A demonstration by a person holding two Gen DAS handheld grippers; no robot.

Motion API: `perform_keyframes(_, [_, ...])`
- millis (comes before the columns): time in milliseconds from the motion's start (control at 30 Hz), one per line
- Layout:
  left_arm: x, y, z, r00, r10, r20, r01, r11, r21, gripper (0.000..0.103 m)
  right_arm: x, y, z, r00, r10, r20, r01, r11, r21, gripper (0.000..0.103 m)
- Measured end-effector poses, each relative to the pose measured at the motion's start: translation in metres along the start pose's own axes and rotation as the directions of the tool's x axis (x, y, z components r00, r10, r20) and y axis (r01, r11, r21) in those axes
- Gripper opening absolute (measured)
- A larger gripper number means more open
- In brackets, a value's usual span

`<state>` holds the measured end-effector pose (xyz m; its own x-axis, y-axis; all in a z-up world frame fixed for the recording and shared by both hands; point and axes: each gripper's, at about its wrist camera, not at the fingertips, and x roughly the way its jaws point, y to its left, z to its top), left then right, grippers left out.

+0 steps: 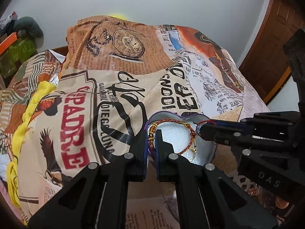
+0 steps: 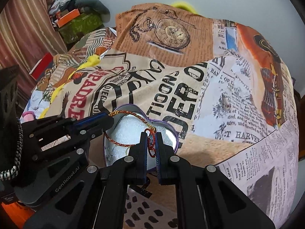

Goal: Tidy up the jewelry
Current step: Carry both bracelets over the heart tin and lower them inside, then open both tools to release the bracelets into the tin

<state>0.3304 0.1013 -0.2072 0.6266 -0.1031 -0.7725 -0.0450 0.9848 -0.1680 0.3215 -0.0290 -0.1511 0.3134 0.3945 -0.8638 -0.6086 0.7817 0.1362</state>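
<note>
A heart-shaped purple tin (image 1: 207,118) with white foam lining lies on the printed cloth; it also shows in the right wrist view (image 2: 175,135). A red and gold braided bracelet (image 1: 171,123) stretches over it. My left gripper (image 1: 150,145) is shut on the bracelet's beaded end beside the tin's left rim. My right gripper (image 2: 151,143) is shut on the bracelet's red cord end (image 2: 150,147); in the left wrist view it (image 1: 201,131) comes in from the right over the tin. The bracelet (image 2: 131,117) hangs between both grippers above the foam.
A newspaper-print cloth (image 1: 133,72) covers a lumpy mound behind the tin. Yellow fabric (image 1: 28,114) lies at the left. A green box and an orange box (image 2: 76,22) stand at the far left by a curtain. A wooden door (image 1: 272,43) is at the right.
</note>
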Motion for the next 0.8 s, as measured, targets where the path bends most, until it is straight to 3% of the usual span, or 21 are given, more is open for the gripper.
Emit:
perform_keyframes(400, [-0.018, -0.002, -0.007, 1.000, -0.024, -0.020, 0.024, 0.999, 0.024, 0.004, -0.005, 0.005, -0.007, 1.000, -0.015, -0.011, 0.015, 0.999, -0.032, 0.008])
perform_keyframes(467, [-0.024, -0.003, -0.009, 1.000, -0.019, -0.016, 0.020, 0.999, 0.030, 0.007, -0.008, 0.008, -0.008, 1.000, -0.026, -0.007, 0.026, 0.999, -0.044, 0.012])
perform_keyframes(533, [-0.033, -0.004, -0.010, 1.000, -0.019, -0.009, 0.020, 0.999, 0.035, 0.008, -0.013, 0.012, -0.010, 0.999, -0.053, 0.005, 0.053, 0.997, -0.061, 0.027])
perform_keyframes(600, [-0.041, -0.004, -0.012, 1.000, -0.016, -0.002, 0.016, 0.999, 0.040, 0.012, -0.019, 0.016, -0.012, 0.996, -0.083, 0.026, 0.085, 0.993, -0.077, 0.037])
perform_keyframes(700, [-0.057, -0.005, -0.015, 1.000, -0.007, 0.019, 0.006, 0.999, 0.049, 0.026, -0.030, 0.021, -0.015, 0.993, -0.105, 0.055, 0.110, 0.989, -0.094, 0.037])
perform_keyframes(800, [-0.074, -0.007, -0.018, 0.999, -0.005, 0.037, 0.003, 0.998, 0.062, 0.029, -0.042, 0.023, -0.018, 0.990, -0.115, 0.076, 0.122, 0.988, -0.094, 0.037])
